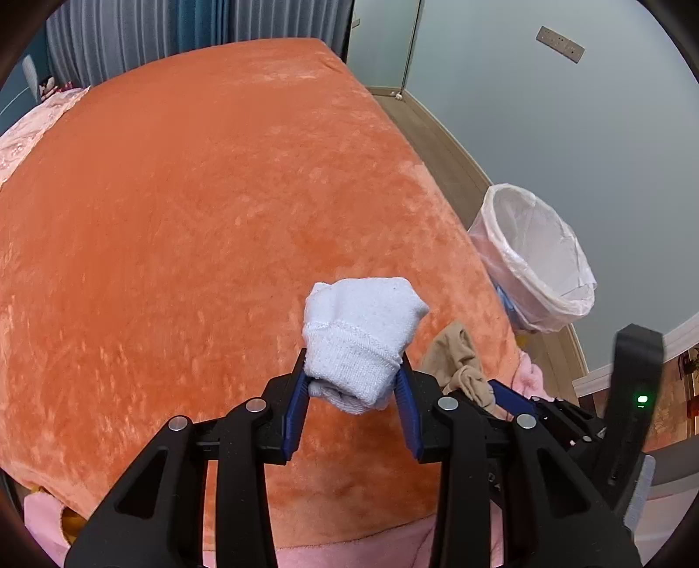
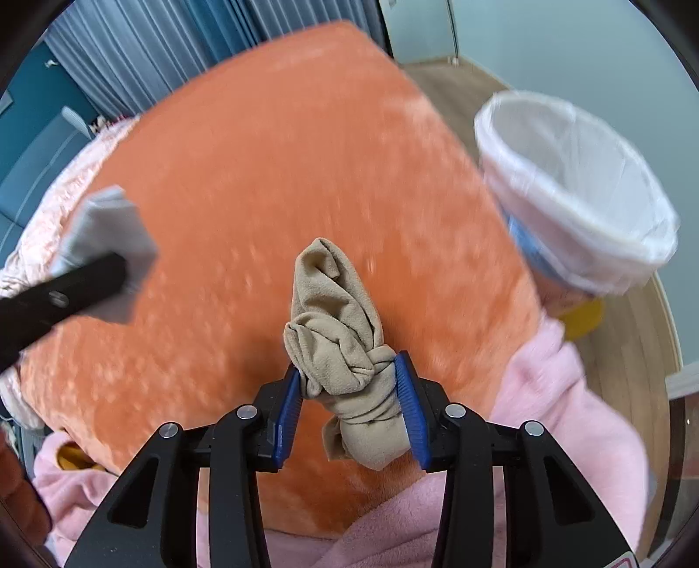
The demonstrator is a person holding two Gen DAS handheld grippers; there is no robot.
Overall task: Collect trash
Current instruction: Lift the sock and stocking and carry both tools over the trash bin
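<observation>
A rolled white sock point(image 1: 362, 323) sticks up from my left gripper point(image 1: 353, 363), whose blue pads are shut on its cuff, over the orange blanket point(image 1: 196, 196). The same sock point(image 2: 105, 227) shows at the left of the right wrist view. My right gripper point(image 2: 349, 366) is shut on a knotted tan stocking point(image 2: 345, 332), and both pads press its lower bunch. That stocking point(image 1: 454, 354) also appears just right of the left gripper. A white-lined trash bin point(image 2: 581, 258) stands beyond the bed's right edge, empty as far as I can see.
The orange blanket point(image 2: 262, 174) covers a bed with pink fleece point(image 2: 546, 415) along its near edge. The bin point(image 1: 546, 306) stands on a wood floor point(image 1: 437, 144) beside a grey wall. Curtains point(image 1: 131, 39) hang behind the bed. Something yellow point(image 2: 581, 321) lies by the bin's base.
</observation>
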